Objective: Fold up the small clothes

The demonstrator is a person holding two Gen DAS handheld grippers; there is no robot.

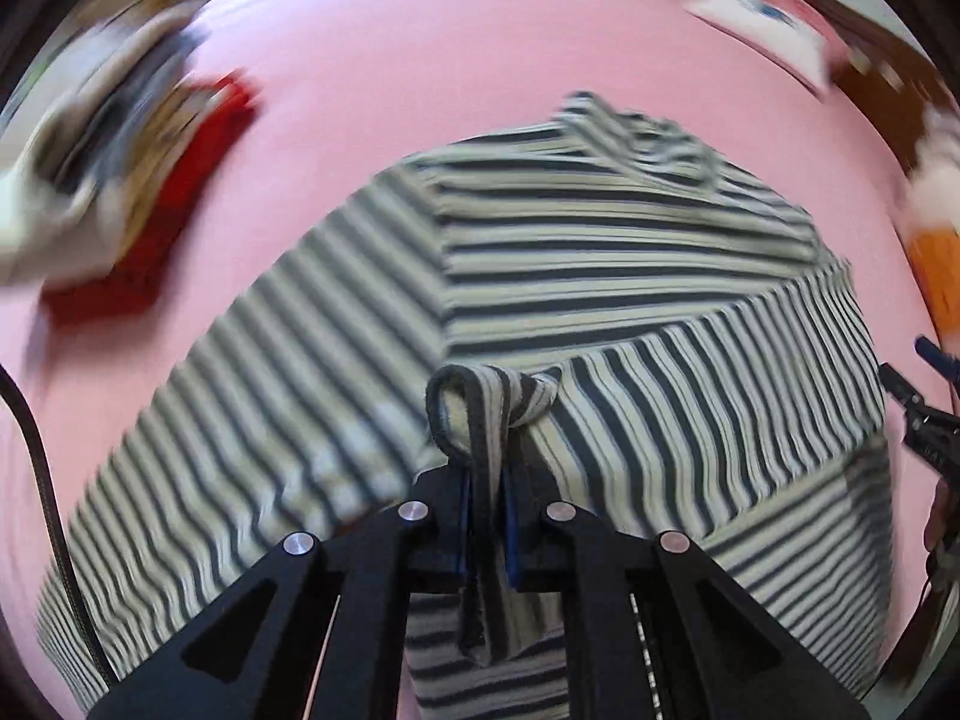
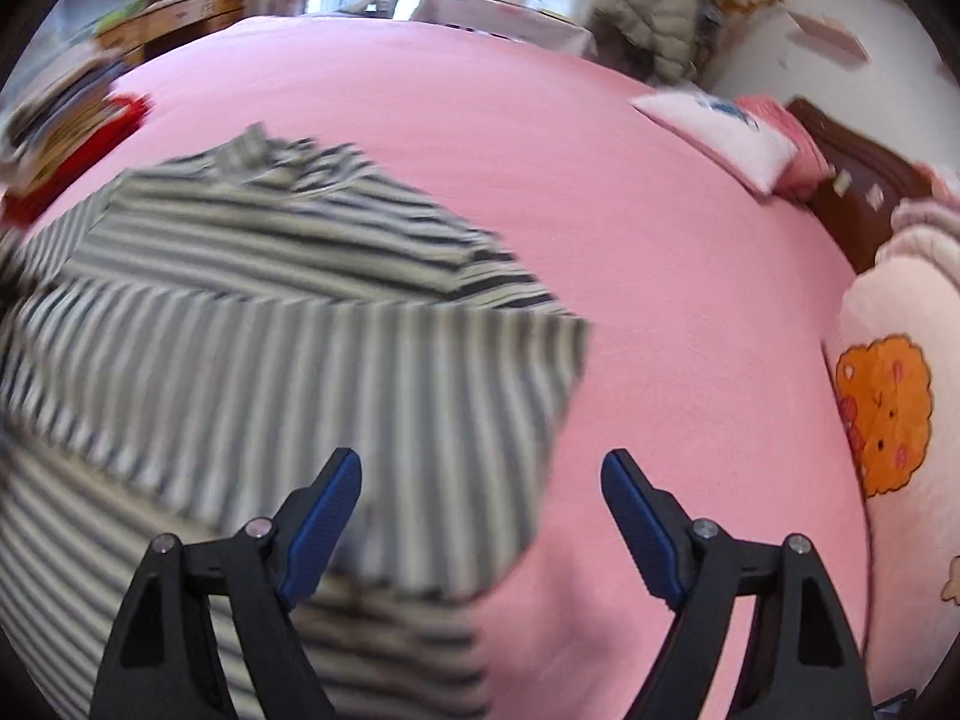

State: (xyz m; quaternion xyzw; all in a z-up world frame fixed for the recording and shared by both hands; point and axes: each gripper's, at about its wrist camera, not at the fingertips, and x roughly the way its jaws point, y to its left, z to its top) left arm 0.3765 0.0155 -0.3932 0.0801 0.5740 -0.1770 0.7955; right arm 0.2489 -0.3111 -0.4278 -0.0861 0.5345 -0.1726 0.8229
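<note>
Midway through the fold, by the look of it; the striped shirt (image 1: 600,252) lies spread on the pink bed (image 1: 420,60), with both sleeves seemingly laid across the body, though its lower part is not yet brought up, so I'd judge the sides are done and the final doubling-over is left. The left hand-held gripper (image 1: 487,498) is clamped tight on a bunched, rolled edge of the shirt near the hem, the cloth pinched between its blue pads; the right hand-held gripper (image 2: 483,516) stands wide apart with nothing in it, one finger over the striped cloth, the other over bare pink sheet.

Hard to read, plenty; both views are smeared, so the stripes blur and the exact fold lines are guesswork; the collar end (image 1: 624,126) is a rumpled heap; the shirt's near edge runs under the gripper bodies and out of frame. A blurred pile of clothes (image 1: 138,180), red among them, sits at the far left; a cartoon pillow (image 2: 888,408) is cut off at the right.
</note>
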